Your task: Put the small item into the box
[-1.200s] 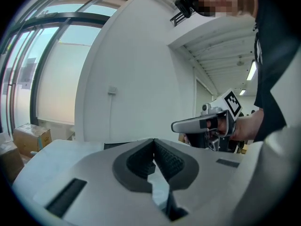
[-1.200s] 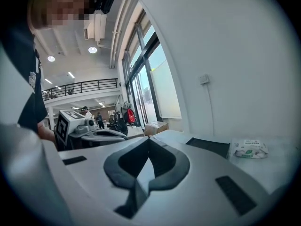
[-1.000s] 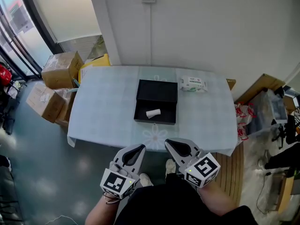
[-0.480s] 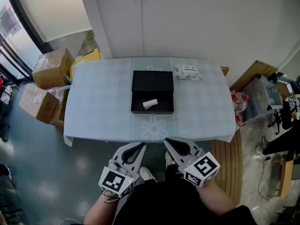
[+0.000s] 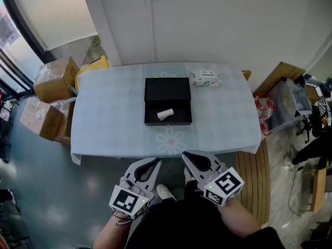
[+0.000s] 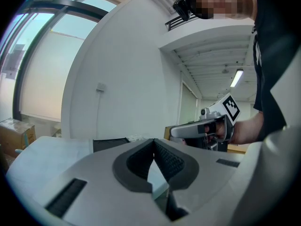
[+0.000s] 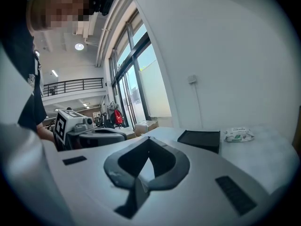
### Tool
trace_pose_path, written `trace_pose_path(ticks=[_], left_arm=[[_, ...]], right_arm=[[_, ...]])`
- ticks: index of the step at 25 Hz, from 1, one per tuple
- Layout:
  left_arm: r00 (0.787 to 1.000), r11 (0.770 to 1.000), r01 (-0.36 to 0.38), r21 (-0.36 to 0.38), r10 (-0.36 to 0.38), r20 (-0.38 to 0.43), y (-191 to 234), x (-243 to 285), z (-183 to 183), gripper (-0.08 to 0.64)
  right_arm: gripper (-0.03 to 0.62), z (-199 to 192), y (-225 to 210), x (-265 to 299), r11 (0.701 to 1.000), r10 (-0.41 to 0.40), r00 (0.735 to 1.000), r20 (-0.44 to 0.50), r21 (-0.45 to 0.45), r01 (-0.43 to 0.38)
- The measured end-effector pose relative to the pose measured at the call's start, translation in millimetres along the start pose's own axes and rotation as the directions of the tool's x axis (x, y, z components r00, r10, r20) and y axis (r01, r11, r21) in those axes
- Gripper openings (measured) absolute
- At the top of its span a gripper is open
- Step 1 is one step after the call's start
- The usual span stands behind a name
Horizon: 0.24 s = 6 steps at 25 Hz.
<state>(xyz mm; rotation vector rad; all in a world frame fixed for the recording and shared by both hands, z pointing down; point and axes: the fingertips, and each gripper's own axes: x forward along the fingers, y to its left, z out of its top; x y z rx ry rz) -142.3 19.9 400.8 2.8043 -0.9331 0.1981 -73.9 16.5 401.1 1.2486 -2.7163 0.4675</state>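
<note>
The right tool [image 7: 148, 142] has its jaws closed together, tip to tip. Ahead on the bench [image 7: 277, 149] lies the black box [image 7: 200, 139], with a wipes pack [image 7: 239, 134] beyond it near the far edge. The left tool [image 7: 117, 134] is held alongside, at the view's left.

The table [image 5: 104, 113] stands against the wall [image 5: 218, 25]. The box [image 5: 167, 90] lies near the table's middle, a little toward the wall. The small item [image 5: 165, 114] lies inside the box, in its near half; the far half seems to be an opened lid, though the head view is too distant to be sure. A pack of wipes [image 5: 205, 78] lies on the table just right of the box's far corner. Cardboard cartons [image 5: 54, 78] sit on the floor left of the table, and more clutter [image 5: 282, 95] to its right. The left gripper [image 5: 150, 166] and right gripper [image 5: 189, 158] hang side by side before the table's near edge, well apart from the box.
</note>
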Motion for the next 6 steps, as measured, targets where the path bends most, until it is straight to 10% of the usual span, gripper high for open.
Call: trace_pose_path(ticks=[6], left_arm=[[1.0,0.999,-0.017,0.03,0.017,0.003,12,-1,0,0.008]], right_arm=[[0.009,-2,0,6,1.0,-0.01,1.0,-0.001,0.007,0.01]])
